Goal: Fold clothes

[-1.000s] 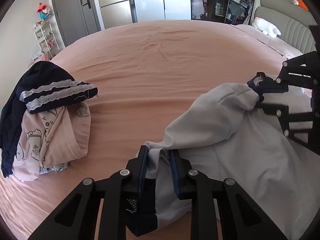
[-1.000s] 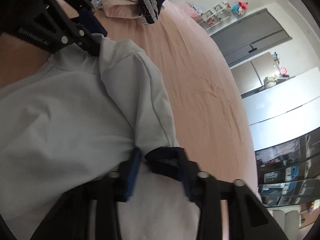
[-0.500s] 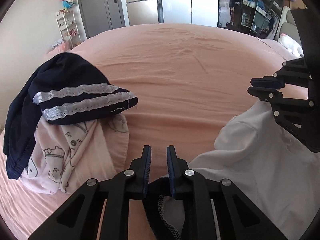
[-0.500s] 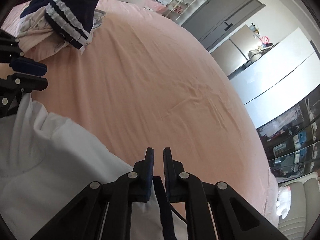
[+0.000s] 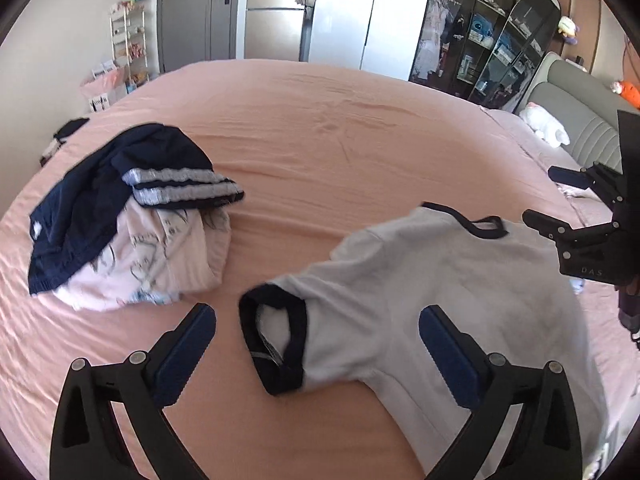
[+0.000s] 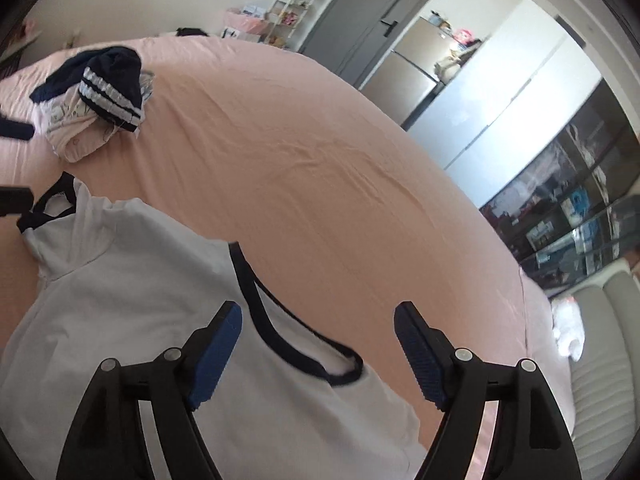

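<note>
The left gripper [image 5: 316,332] is seen with its jaws spread wide and opening, nothing pressed between the blue pads [image 5: 188,344]; the navy-trimmed sleeve cuff [image 5: 274,340] of the white T-shirt [image 5: 440,276] lies on the pink bed sheet [image 5: 320,152] in the gap between them, untouched as far as can be seen. The right gripper [image 6: 318,354] is likewise released, its jaws parting, and the shirt's navy neckline [image 6: 276,332] is seen below and between its pads without contact. The shirt is spread flat on the sheet under both grippers, its far sleeve lying just ahead of the right gripper's jaws in the left wrist view. A second earlier both pairs of jaws were clenched on bunched shirt fabric; half a second earlier they were nearly closed, with navy trim hanging at each. The garment has since been let go and has settled onto the bed, and more of the room is taken in by both cameras. Ahead and to the left of the left jaws, well apart from them, a heap is formed by a navy garment with two white stripes [image 5: 120,184] over a pale printed garment [image 5: 160,256]. On the right gripper's body the letters "DAS" [image 5: 589,271] can be read; no other writing is legible.
</note>
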`<state>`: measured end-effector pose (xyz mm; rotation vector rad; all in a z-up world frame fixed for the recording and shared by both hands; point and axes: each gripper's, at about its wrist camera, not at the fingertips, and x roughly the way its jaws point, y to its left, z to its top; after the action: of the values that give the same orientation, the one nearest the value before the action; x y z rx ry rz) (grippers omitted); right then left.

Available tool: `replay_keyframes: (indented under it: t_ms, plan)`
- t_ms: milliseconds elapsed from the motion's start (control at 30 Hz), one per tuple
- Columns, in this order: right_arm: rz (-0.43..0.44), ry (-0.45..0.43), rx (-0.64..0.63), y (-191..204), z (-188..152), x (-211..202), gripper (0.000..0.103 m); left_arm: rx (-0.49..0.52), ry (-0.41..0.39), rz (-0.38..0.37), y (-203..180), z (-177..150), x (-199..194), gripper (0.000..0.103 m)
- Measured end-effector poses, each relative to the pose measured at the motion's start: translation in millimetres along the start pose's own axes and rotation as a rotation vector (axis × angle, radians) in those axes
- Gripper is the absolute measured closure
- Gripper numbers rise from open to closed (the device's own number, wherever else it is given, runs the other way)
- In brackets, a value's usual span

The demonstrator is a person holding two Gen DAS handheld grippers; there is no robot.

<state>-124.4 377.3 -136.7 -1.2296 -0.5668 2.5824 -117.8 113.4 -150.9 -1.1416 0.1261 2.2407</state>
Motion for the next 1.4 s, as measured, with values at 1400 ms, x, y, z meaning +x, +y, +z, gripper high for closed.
replay_keyframes:
  t_ms: [1400]
  plan:
    - [0.509,0.194,1.213,-12.5,-322.4,-126.4,0.024,-0.236,0.237,0.008,-82.1,-124.4,11.7,0.000]
